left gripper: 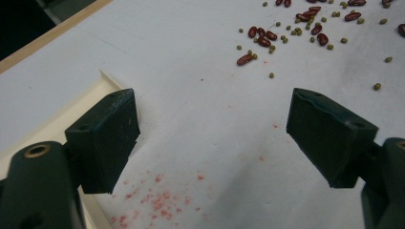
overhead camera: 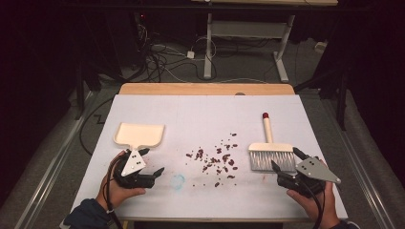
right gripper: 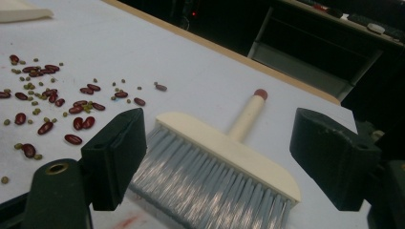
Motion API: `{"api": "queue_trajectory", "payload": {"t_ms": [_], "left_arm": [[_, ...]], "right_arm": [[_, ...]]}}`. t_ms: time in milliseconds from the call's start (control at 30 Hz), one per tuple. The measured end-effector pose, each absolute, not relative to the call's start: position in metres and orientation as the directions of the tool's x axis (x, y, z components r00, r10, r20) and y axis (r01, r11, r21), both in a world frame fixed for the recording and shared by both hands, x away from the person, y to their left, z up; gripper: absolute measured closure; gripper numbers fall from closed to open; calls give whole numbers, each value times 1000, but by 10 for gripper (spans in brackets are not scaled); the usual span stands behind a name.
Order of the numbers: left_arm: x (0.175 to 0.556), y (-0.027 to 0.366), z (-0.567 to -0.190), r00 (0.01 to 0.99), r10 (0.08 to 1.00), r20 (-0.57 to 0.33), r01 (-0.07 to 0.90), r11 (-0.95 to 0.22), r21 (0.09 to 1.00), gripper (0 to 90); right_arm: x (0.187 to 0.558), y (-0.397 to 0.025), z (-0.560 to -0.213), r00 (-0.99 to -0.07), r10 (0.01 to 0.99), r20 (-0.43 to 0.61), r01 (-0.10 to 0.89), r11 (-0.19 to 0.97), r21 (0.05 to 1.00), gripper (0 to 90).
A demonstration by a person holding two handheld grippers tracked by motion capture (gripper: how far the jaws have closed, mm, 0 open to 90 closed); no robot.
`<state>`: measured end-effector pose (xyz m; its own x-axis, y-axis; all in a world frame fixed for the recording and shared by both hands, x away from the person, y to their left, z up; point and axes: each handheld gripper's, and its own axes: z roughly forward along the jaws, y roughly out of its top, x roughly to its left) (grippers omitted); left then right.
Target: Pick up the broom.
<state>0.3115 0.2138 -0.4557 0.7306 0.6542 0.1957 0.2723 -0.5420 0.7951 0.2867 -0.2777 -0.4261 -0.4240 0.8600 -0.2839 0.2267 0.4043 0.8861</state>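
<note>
- High view first: at the near edge of the table point(overhead camera: 200, 109), two hands are each holding a gripper.
- Near left, the left gripper point(overhead camera: 153, 161) is sitting wide open with nothing between its jaws. It is resting just beside the handle of the dustpan point(overhead camera: 139, 134).
- Near right, the right gripper point(overhead camera: 287, 159) is also sitting wide open and is holding nothing. Its jaws are pointing at the brush point(overhead camera: 270, 153), right by the grey bristles.
- Between the two grippers, a bit farther in, the beans point(overhead camera: 217, 160) are lying spread out in the middle of the white table. Red ones and small green ones are mixed together.
- Farther left, the cream dustpan is lying flat, with its wide mouth pointing to the far side.
- Farther right, the brush handle is pointing away, and its red tip is the farthest part.
- Left gripper view is showing a patch of red specks point(left gripper: 157, 198) on the table between the open jaws.
</note>
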Motion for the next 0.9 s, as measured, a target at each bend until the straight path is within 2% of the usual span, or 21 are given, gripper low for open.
{"api": "queue_trajectory", "payload": {"t_ms": [300, 533, 600, 700, 800, 900], "left_arm": [[308, 215, -457, 727, 653, 211, 271, -555, 787, 186], [307, 214, -457, 727, 651, 220, 269, -565, 780, 187], [307, 214, -458, 729, 643, 232, 268, -581, 768, 198], [306, 214, -458, 729, 645, 227, 273, -578, 769, 199], [306, 215, -458, 726, 649, 225, 275, -574, 771, 199], [306, 215, -459, 726, 650, 225, 276, -575, 770, 199]], "right_arm": [[294, -275, -425, -454, 846, -279, 261, 426, 866, 200], [316, -276, -416, -417, 862, -288, 298, 429, 853, 193], [331, -279, -408, -378, 888, -261, 362, 401, 841, 205], [348, -280, -401, -386, 892, -234, 403, 391, 827, 242], [369, -278, -395, -363, 903, -229, 447, 384, 808, 217], [394, -277, -394, -343, 924, -170, 526, 338, 780, 194]]}}
